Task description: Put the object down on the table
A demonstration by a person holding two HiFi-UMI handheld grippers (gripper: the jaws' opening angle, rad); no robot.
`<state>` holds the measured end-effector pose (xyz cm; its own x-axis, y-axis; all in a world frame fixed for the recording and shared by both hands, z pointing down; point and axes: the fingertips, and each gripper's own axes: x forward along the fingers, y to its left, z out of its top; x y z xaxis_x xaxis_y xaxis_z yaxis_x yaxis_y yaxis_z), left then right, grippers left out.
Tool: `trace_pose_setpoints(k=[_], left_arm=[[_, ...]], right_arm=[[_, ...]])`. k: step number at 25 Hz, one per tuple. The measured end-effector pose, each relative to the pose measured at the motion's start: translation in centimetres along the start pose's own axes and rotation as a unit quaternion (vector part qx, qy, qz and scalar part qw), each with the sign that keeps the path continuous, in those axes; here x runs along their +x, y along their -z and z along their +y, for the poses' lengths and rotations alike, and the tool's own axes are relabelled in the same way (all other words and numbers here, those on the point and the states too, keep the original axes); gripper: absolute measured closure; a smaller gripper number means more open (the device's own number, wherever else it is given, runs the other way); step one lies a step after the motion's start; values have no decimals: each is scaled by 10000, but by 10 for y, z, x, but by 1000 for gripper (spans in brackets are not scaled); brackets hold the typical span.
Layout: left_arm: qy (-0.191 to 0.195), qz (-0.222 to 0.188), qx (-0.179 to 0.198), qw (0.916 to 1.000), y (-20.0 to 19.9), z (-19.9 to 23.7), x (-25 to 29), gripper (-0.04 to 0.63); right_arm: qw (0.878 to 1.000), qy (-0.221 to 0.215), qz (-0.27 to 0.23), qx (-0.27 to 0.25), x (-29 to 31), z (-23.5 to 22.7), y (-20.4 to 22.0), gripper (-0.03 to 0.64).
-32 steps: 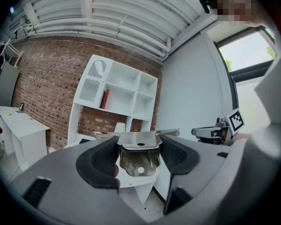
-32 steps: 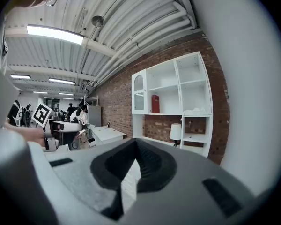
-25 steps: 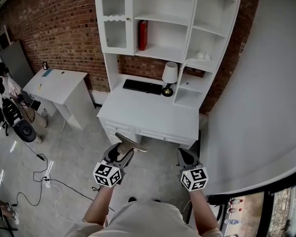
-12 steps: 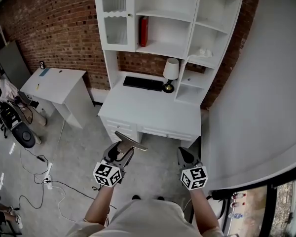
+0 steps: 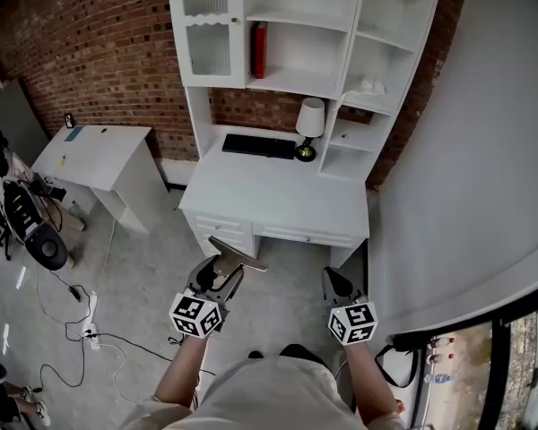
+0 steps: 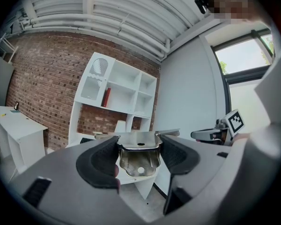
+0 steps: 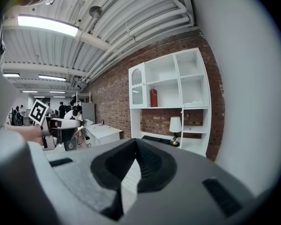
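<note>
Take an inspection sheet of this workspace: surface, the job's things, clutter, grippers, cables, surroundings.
Surface: white desk, front part bare.
Job's things: metal bracket, held over the floor, not yet on the desk.
Clutter: keyboard and lamp at the desk's back; red book in the shelf unit.
Grippers: left gripper shut on the metal bracket; right gripper shut, empty.
Cables: loose cables on the floor, left.
Surroundings: brick wall, small white table.
</note>
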<state>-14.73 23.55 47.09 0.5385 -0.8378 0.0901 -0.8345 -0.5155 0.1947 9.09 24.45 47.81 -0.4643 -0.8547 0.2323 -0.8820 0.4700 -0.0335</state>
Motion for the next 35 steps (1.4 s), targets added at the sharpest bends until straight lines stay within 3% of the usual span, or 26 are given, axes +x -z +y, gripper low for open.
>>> trace_pose_setpoints(k=[13, 35], left_arm=[[38, 72, -15, 10000, 4, 6, 30, 327], [-535, 194, -12, 9984, 1, 33, 215, 327]], right_arm=[[9999, 93, 44, 63, 18, -26, 2, 614], [9982, -550, 213, 63, 164, -178, -15, 614]])
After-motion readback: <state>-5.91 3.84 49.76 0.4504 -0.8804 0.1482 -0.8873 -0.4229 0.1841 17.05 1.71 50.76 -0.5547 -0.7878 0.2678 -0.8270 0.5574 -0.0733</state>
